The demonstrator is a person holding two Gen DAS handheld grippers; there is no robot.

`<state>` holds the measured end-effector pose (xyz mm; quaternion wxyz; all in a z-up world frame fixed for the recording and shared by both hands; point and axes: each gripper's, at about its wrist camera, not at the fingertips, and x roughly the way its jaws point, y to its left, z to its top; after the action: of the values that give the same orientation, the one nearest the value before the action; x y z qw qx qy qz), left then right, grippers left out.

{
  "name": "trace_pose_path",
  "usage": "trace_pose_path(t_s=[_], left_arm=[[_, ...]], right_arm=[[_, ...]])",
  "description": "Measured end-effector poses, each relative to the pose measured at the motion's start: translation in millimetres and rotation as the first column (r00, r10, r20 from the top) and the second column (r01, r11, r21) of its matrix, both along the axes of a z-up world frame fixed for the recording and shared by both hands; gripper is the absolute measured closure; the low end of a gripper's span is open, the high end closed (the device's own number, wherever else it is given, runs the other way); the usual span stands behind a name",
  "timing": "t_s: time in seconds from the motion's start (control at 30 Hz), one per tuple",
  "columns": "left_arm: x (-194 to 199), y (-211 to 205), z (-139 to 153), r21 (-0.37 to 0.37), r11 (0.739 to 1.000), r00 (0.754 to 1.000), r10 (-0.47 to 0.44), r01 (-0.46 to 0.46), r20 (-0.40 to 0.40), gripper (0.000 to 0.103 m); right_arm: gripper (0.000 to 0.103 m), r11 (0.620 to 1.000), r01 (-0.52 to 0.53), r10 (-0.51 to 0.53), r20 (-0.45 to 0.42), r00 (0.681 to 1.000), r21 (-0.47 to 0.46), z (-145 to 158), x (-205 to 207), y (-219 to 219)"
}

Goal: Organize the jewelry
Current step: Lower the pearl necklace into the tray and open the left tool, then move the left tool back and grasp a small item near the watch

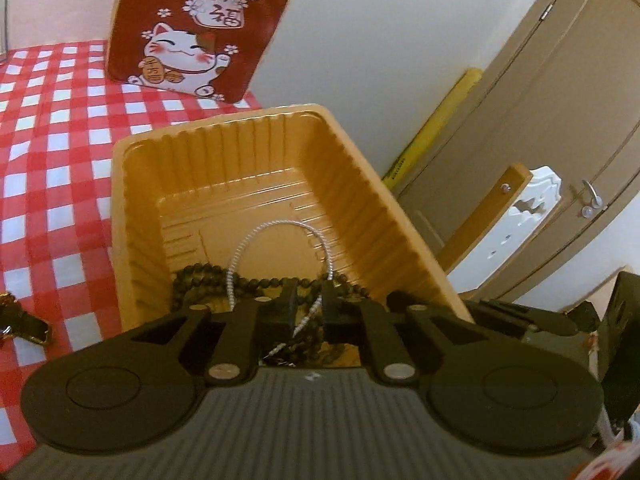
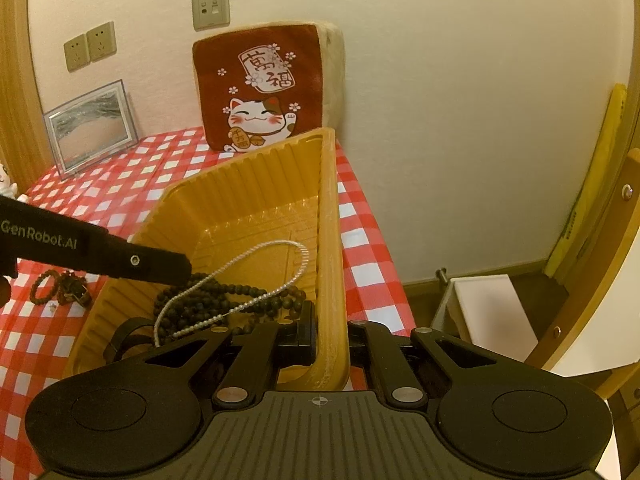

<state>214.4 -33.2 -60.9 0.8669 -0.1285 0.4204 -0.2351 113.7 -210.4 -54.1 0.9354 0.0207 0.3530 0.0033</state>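
My right claw [image 2: 332,336] is pinching the side wall of the ribbed orange plastic tray [image 1: 132,200], holding it tilted on the red-checked worktop [image 1: 52,128]. My left claw [image 1: 309,300] is slightly spread, the white beaded chain [image 1: 276,226] lying slack between its fingers inside the tray, over the dark wooden bead strand [image 2: 224,296]. Left of the tray, a brown bead bracelet [image 2: 42,286] waits. Behind the tray, a red cat cushion [image 2: 260,88].
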Motion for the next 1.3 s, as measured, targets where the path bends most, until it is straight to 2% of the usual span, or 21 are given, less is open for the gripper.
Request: trace_pose_path(t_s=[0.17,0.4,0.67,0.87,1.13,1.3], left_arm=[[-9.0,14.3,8.4,0.017,0.999,0.999,0.033,-0.033,0.032,0.087],[-26.2,47.2,14.1,0.075,0.989,0.99,0.121,-0.126,0.065,0.087],[-53.1,92.3,11.2,0.183,0.949,0.964,0.241,-0.258,0.111,0.087],[-63.6,121.7,-3.9,0.253,0.906,0.941,0.324,-0.339,0.101,0.087],[-74.5,141.4,-22.8,0.336,0.862,0.925,0.366,-0.378,0.104,0.087],[-73.7,144.6,-33.4,0.358,0.856,0.927,0.362,-0.374,0.102,0.087]], right_arm=[[0.098,1.0,0.002,-0.002,-0.001,1.0,0.003,-0.3,-0.2,0.0],[0.098,1.0,0.001,-0.001,-0.001,1.0,0.003,-0.4,-0.1,-0.1],[0.098,1.0,0.001,-0.001,-0.002,1.0,0.002,-0.3,-0.1,-0.1],[0.098,1.0,0.001,-0.001,-0.002,1.0,0.0,-0.7,-0.3,0.0],[0.098,1.0,0.003,-0.003,-0.005,1.0,-0.003,-3.3,0.3,-1.0],[0.098,1.0,0.004,-0.004,-0.009,1.0,-0.007,-3.6,1.2,0.4]])
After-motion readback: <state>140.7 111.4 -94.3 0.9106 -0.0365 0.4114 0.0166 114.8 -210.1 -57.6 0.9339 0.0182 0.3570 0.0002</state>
